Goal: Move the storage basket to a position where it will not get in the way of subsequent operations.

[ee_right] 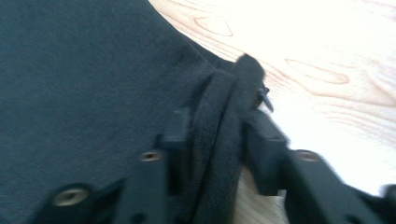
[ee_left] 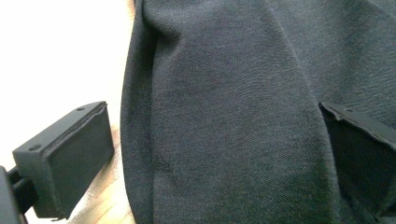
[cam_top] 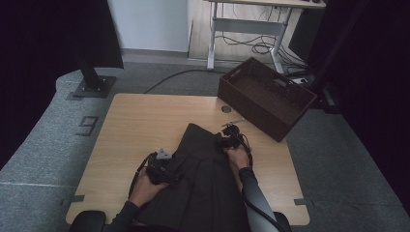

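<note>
Dark pleated garment (cam_top: 203, 179): spread flat on the near half of the wooden table (cam_top: 135, 125), lower part hanging over the near edge, narrow upper end pointing away. Right gripper (cam_top: 226, 140): at the upper right corner, jaws pinched on a thick folded band of the cloth (ee_right: 219, 140). Left gripper (cam_top: 167, 174): at the left edge, jaws wide apart, cloth lying between them, pads (ee_left: 74, 158) not pressing it. Brown woven basket (cam_top: 266, 96): on the table's far right corner, well apart.
</note>
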